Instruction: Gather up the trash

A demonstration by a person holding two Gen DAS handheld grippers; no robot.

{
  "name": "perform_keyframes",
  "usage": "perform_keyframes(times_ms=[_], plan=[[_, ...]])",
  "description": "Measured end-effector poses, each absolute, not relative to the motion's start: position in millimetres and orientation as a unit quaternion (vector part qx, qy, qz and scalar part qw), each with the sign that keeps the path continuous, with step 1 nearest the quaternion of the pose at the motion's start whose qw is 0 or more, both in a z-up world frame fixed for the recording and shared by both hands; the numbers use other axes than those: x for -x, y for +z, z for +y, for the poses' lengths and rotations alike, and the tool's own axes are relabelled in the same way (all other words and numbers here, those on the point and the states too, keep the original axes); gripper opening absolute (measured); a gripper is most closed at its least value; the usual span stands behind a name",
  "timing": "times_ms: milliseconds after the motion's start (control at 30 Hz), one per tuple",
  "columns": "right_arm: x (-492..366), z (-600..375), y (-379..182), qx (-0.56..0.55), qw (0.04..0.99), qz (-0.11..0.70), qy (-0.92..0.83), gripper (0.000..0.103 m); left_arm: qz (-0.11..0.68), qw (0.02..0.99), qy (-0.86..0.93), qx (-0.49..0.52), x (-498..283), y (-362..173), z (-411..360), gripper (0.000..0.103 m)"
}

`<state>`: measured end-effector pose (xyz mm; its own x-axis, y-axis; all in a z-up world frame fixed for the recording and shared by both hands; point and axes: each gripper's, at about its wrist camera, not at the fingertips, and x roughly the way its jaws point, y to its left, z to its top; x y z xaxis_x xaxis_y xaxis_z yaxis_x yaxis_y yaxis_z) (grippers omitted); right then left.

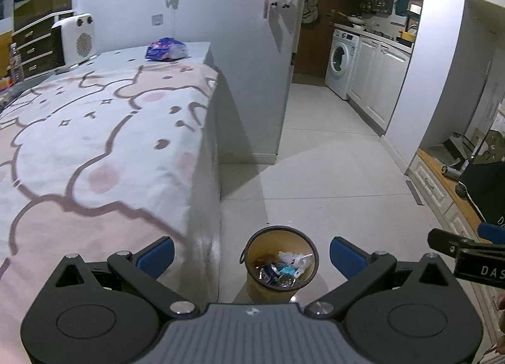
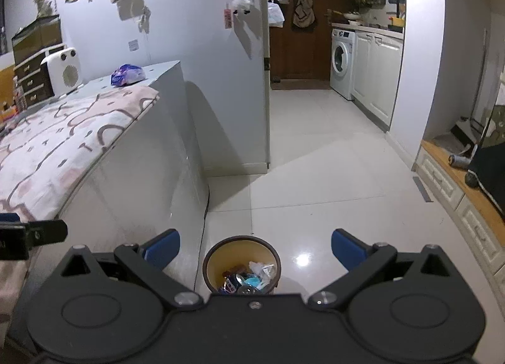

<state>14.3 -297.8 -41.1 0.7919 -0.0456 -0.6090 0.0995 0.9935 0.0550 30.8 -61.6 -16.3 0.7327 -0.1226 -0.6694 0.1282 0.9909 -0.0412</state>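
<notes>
Both claws (image 1: 252, 256) (image 2: 255, 252) wide above tiled floor (image 2: 315, 181), bin (image 2: 242, 264)

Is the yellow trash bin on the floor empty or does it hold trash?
Holds trash. The bin stands upright, with wrappers and crumpled paper covering its bottom.

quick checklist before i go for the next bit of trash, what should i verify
1. Left gripper open with nothing between its fingers: ok.
2. Right gripper open with nothing between its fingers: ok.
3. Trash bin upright on the floor, with room above the wrappers: ok.
4. Next target in sight, a crumpled blue-purple bag at the far end of the bed top: ok.
5. That bag really is trash: cannot tell.
6. Floor beside the bed free of stray litter: ok in view.
</notes>
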Motion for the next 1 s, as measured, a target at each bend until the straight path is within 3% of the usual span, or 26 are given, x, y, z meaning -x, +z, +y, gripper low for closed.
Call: perform_keyframes(times_ms=[1000], plan=[[23,-250,-36,-0.014,0.943,0.329,-0.051,0.103,0.354,0.934,-0.036,-0.013,6,-20,-14,0.103]])
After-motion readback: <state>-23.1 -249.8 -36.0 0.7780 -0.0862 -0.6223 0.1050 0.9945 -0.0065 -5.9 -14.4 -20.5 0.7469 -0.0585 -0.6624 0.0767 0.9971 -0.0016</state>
